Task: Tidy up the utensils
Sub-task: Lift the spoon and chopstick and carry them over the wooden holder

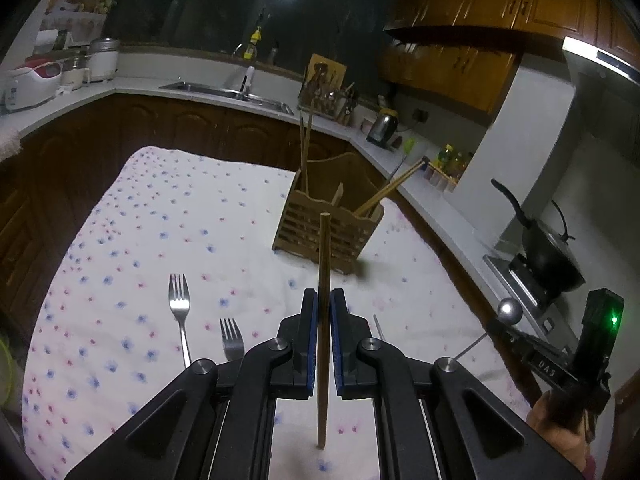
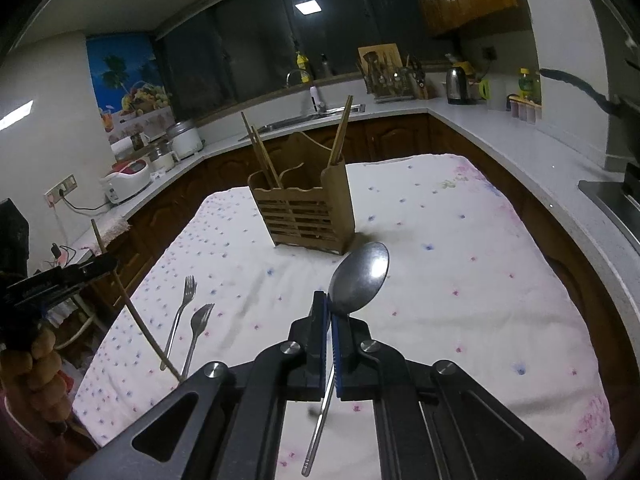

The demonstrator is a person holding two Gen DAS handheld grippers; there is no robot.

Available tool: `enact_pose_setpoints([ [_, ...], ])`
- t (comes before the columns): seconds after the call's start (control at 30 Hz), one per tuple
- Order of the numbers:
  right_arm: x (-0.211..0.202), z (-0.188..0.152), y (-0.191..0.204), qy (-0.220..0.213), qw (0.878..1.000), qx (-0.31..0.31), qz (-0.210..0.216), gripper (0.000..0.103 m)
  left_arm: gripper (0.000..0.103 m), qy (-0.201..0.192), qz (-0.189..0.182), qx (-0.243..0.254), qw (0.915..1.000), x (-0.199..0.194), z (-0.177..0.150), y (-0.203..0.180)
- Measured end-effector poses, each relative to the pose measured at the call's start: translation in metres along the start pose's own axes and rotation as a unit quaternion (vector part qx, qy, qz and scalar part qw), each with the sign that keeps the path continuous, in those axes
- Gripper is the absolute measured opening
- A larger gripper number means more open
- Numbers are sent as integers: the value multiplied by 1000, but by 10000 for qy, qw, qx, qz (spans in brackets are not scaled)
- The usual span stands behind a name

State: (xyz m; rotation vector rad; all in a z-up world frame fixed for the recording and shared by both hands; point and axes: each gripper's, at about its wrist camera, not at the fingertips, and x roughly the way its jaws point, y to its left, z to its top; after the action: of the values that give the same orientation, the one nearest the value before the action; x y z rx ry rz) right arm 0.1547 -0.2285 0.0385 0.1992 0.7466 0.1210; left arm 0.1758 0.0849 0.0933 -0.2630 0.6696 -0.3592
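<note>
Reading "DAS" on right gripper (image 1: 554,372) body.

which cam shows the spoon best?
Right wrist: the spoon fills the centre, bowl and handle both visible, pinched by the right gripper. Left wrist shows only its bowl and part of the handle, small, at the right edge.

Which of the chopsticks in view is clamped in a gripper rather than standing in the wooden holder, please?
The single chopstick pinched upright in the left gripper; the others lean inside the wooden holder on the table, two pairs in separate compartments.
</note>
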Motion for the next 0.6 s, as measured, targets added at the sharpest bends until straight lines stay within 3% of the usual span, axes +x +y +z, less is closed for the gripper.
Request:
enact_pose_setpoints([
  [0.6, 3, 22, 7, -232, 9996, -89, 123, 2, 4, -314, -20, 95, 9995, -4, 19, 12],
])
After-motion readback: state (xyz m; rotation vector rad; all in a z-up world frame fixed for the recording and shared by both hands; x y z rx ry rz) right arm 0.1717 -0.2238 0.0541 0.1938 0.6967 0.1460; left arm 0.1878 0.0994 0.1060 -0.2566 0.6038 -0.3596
